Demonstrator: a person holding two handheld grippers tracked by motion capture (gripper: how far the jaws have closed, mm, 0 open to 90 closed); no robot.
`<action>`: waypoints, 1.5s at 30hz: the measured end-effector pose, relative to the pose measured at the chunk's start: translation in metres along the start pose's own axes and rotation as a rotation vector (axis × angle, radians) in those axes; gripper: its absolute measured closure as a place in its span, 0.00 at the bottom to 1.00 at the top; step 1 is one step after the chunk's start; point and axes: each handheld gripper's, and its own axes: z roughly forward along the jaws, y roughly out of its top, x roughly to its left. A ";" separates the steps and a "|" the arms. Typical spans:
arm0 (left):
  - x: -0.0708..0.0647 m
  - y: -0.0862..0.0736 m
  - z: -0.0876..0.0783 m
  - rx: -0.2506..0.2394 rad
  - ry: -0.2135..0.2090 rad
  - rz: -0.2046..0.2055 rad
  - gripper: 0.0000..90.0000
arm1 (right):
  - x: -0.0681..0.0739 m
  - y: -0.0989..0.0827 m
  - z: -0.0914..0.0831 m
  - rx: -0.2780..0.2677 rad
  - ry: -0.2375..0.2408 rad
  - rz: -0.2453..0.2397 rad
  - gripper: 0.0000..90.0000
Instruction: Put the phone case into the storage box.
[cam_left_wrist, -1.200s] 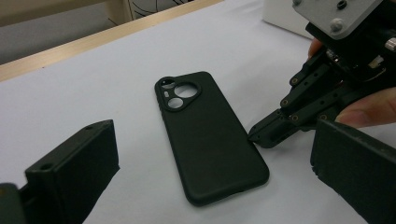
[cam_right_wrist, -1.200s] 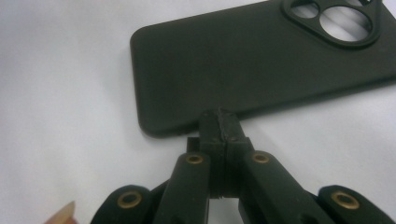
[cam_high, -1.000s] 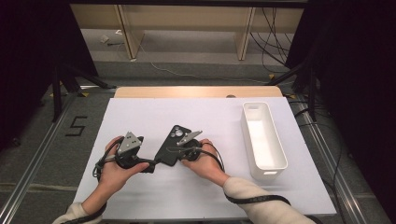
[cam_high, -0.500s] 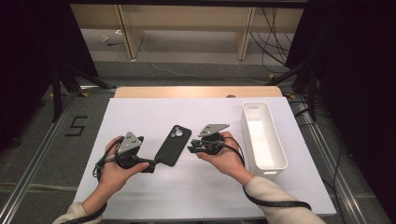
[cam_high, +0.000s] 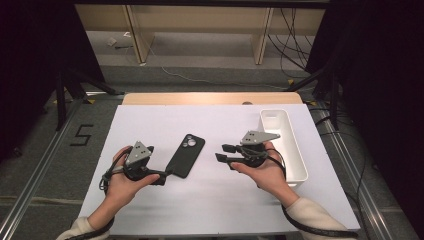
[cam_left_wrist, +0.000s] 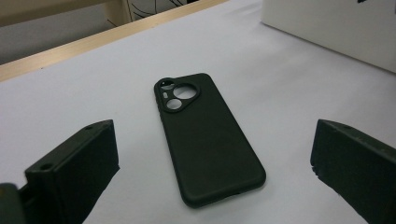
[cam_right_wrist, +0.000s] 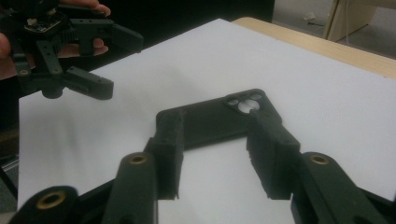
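White bin (cam_high: 289, 150) holds nothing visible. Left gripper (cam_high: 161, 176) jaws wide apart, flanking phone case (cam_high: 183, 155) on surface (cam_high: 215, 200); right gripper (cam_high: 224, 153) jaws just opening, partly apart, gripping nothing.

This looks like a lab or recording studio set up for handling trials. A white sheet covers the tabletop (cam_high: 210, 200), which stands on a grey carpeted floor (cam_high: 45, 195) between metal rails (cam_high: 30, 190). A taped number five (cam_high: 81, 135) marks the floor. Black curtains (cam_high: 30, 60) close off both sides, loose cables (cam_high: 290, 35) trail behind, and plain wooden furniture legs (cam_high: 135, 30) stand beyond.
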 end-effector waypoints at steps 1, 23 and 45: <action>0.000 0.000 0.000 -0.001 0.001 0.001 0.01 | 0.000 0.000 0.000 0.000 0.000 0.000 0.62; -0.001 0.000 0.001 0.024 0.005 0.009 0.00 | -0.005 -0.025 -0.057 -0.079 -0.035 -0.067 0.21; -0.004 0.006 0.021 0.104 0.049 -0.011 0.00 | -0.002 -0.043 -0.075 -0.096 -0.062 -0.088 0.16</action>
